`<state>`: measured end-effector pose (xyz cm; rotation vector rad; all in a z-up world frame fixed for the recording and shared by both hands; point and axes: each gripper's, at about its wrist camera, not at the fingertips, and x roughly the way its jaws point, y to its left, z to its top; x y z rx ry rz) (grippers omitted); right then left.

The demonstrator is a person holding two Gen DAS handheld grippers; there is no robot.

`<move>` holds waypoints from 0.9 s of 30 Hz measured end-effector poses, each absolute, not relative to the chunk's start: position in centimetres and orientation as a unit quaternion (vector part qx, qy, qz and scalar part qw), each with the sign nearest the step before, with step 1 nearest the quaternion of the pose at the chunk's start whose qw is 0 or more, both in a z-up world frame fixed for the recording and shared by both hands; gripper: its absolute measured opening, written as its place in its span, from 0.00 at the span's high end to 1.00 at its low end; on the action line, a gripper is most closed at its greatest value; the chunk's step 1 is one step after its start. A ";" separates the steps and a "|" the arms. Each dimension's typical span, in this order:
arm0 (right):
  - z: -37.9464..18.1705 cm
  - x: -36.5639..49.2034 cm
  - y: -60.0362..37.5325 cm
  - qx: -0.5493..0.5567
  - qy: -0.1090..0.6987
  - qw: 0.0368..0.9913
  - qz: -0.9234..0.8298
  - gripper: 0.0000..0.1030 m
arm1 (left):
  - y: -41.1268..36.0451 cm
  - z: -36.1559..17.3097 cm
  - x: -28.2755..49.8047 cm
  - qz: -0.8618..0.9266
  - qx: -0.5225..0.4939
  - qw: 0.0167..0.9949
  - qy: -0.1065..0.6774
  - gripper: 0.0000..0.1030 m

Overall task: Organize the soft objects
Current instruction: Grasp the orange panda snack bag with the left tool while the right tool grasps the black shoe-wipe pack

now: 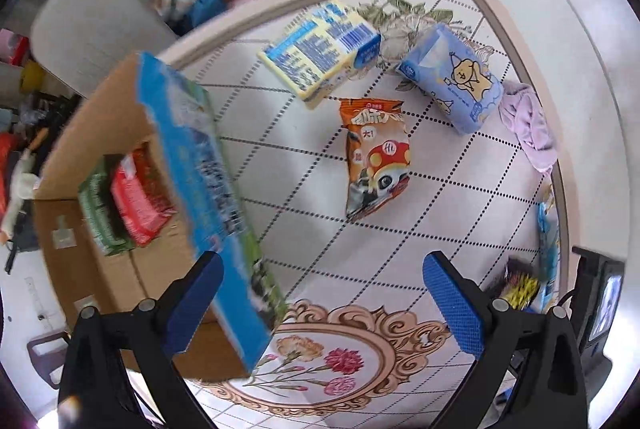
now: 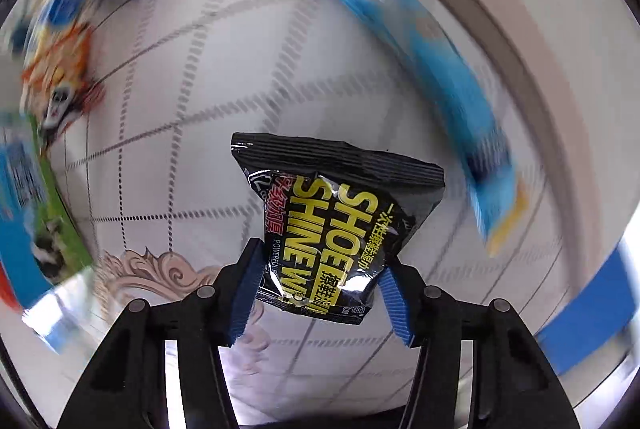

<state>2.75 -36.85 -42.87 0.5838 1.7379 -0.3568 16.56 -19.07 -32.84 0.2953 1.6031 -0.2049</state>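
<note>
Between right gripper [image 2: 320, 293] jaws, black wipes pkt [image 2: 340, 225], pads pressing.

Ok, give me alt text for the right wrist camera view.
The right gripper pinches a black shoe shine wipes packet between its blue pads, above a white patterned tablecloth. Blurred colourful packages lie around the edges.

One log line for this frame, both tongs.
left tongs: open, empty | right tongs: shut on wipes pack | box: two packs inside
</note>
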 end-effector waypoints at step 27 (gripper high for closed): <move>-43.3 11.8 -38.1 0.143 0.747 0.631 -0.153 0.41 | -23.1 -41.6 20.2 -0.091 0.102 0.636 0.760 0.57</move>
